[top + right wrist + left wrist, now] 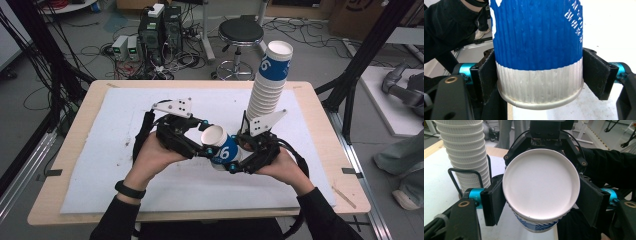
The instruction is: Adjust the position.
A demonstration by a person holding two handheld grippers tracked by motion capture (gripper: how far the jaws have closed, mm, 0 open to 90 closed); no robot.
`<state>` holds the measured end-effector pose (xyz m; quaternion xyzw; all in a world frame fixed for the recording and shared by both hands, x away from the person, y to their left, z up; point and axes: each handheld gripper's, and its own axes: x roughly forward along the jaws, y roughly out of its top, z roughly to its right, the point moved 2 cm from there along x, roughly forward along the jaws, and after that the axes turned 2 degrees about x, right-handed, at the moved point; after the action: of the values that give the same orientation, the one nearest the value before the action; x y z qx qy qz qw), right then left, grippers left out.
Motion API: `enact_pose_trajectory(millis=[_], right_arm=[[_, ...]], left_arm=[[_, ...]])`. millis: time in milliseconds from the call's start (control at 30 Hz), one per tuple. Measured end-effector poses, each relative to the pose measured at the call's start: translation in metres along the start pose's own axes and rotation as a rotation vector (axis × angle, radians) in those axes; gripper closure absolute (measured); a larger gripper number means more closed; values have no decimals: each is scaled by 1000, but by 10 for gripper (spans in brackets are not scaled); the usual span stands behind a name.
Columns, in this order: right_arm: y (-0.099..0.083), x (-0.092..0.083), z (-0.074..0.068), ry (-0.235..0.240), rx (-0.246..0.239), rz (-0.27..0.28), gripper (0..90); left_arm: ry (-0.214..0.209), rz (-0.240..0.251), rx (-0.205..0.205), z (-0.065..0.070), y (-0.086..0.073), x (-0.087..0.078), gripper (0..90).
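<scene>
Black sleeves (116, 220), black hand-held gripper (207, 150) with cyan fittings.

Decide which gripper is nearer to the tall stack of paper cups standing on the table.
Right. The right gripper sits just in front of the stack of paper cups, its body beside the stack's base. The left gripper lies farther left, across the single blue-and-white paper cup between them.

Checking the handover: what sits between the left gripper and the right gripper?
A single paper cup, blue-banded, lies tilted between the left gripper and the right gripper in the high view. The tall cup stack stands behind.
</scene>
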<state>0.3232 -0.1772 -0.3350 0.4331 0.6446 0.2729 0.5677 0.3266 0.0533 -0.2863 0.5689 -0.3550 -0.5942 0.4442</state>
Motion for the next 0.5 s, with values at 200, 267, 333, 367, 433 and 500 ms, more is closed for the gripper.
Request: enact_pose_trajectory(millis=[200, 267, 333, 367, 433, 500], right_arm=[[4, -9, 0, 12, 25, 124, 173], [6, -14, 1, 18, 42, 192, 173], [7, -17, 1, 9, 50, 230, 171], [7, -18, 1, 2, 51, 244, 169], [7, -18, 1, 13, 58, 269, 166], [8, -17, 1, 25, 72, 280, 161]], left_arm=[[-35, 193, -22, -6, -2, -8, 294], [-34, 252, -36, -8, -3, -11, 295], [-27, 286, -36, -8, -4, -12, 296], [-25, 296, -37, -8, -4, -12, 296], [-30, 316, -41, -7, -3, -12, 296], [-19, 324, -35, -6, -3, -12, 296]])
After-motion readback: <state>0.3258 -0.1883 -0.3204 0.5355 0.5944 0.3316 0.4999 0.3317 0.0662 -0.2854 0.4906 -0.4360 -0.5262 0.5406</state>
